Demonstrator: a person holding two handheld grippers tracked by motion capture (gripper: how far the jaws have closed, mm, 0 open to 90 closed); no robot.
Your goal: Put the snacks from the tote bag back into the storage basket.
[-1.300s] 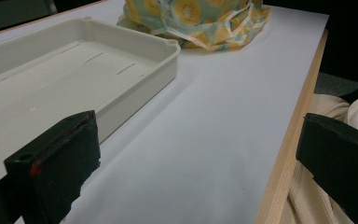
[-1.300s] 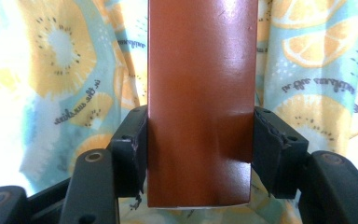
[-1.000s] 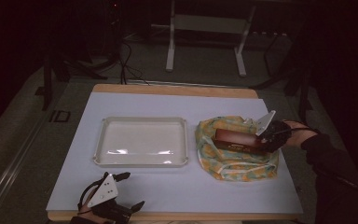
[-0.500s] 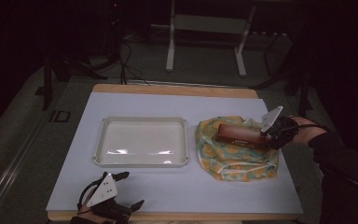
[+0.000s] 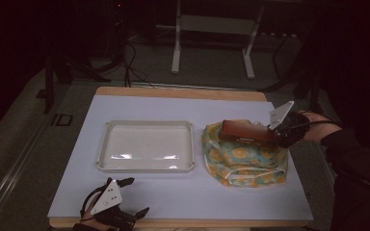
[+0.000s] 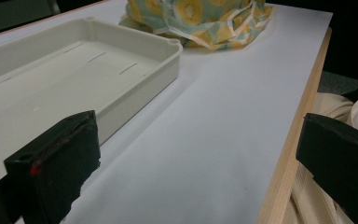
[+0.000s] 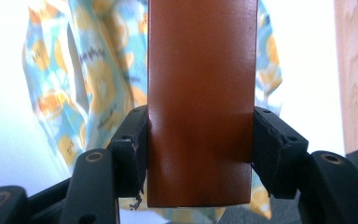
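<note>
**Brown block held above the patterned bag**

The table (image 5: 183, 197), a pale sheet over a wooden top, carries two things side by side. On its left half lies a shallow white tray (image 5: 146, 146), rectangular with rounded corners and nothing in it; the left gripper view shows its near wall (image 6: 135, 95) and faint slots in its floor. Just right of the tray, apart from it, sits a crumpled fabric bag (image 5: 243, 161) printed with yellow fruit on a light blue-green ground, its white drawstrings (image 6: 235, 21) trailing at the front.

Over the bag's top a long reddish-brown block (image 5: 248, 131) lies roughly level. The right gripper (image 5: 282, 134) grips one end of it, jaws pressed against both long sides, as the right gripper view makes plain (image 7: 200, 140). Whether the block's far end touches the fabric is hard to tell in the dim high view.

The left gripper (image 5: 127, 197) rests at the table's near edge, jaws spread wide with nothing between them.
</note>
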